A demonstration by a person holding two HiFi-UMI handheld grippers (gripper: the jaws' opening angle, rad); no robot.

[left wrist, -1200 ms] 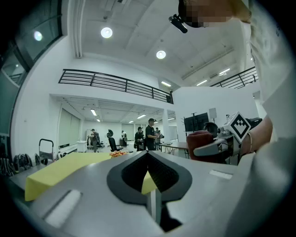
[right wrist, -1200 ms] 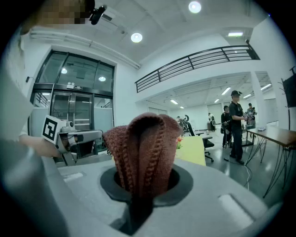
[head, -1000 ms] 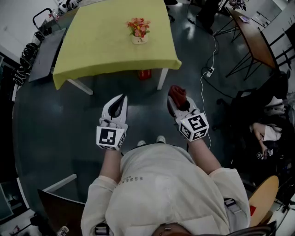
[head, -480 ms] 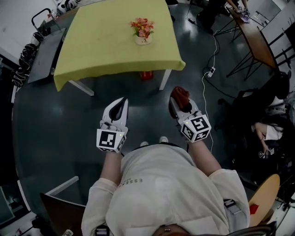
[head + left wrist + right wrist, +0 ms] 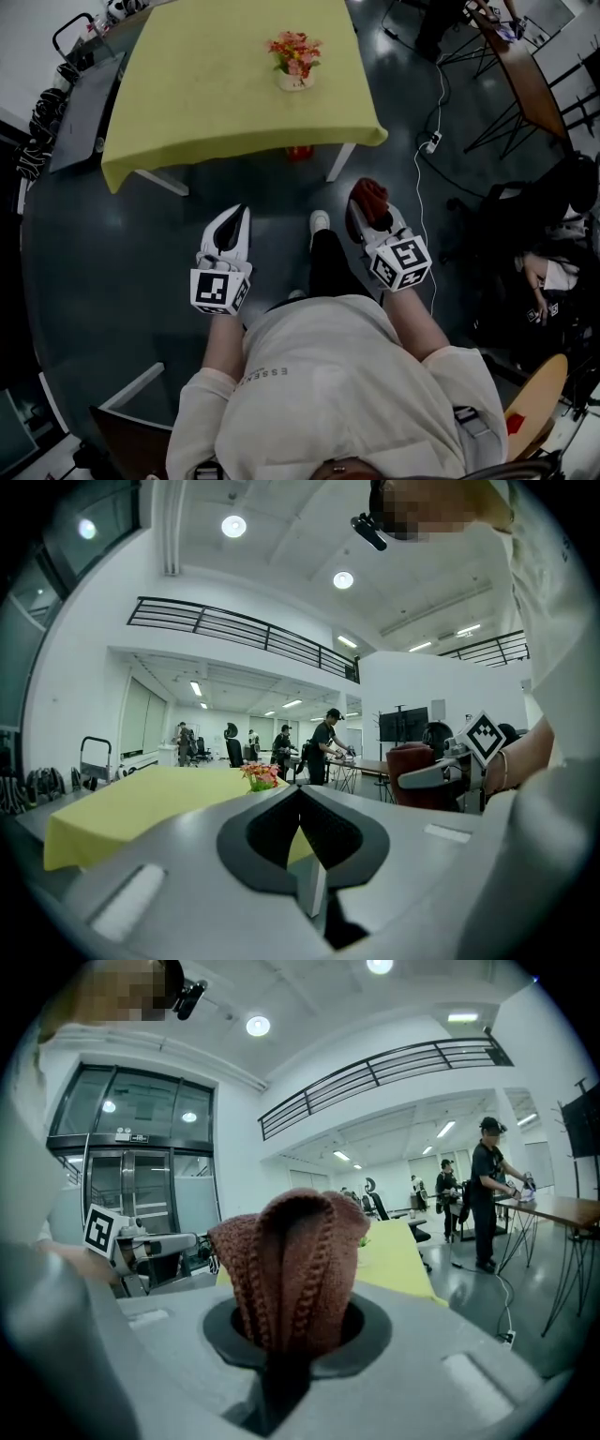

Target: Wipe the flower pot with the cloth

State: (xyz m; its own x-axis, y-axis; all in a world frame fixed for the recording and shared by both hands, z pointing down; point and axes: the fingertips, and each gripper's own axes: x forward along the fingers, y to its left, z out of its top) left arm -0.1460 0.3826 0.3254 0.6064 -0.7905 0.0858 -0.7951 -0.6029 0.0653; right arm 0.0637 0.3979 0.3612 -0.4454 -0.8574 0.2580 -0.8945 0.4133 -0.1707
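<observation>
Rust-brown knitted cloth (image 5: 292, 1265) is sitting folded and bunched between the jaws of the right gripper (image 5: 367, 208). The jaws are clamping it so that a rounded wad is sticking out past the tips, judged to be a ready wiping face. Left gripper (image 5: 240, 217) is carrying nothing, and its jaws are pressing together with the tips meeting. Probably it is being kept free to steady the pot.

Both grippers are hanging over dark floor, well apart from the table (image 5: 187, 122), so no wiping is under way yet. By my reading this is the approach phase.

Flower pot (image 5: 293, 81) is standing upright, a little right of centre on the yellow-green table cover, alone there. Pot is looking small, pale cream and low-sided, with orange and pink flowers (image 5: 296, 49) filling the top. Any dirt is too small to tell. Blooms are overhanging the rim, so the wipe will probably need to keep to the side wall.
</observation>
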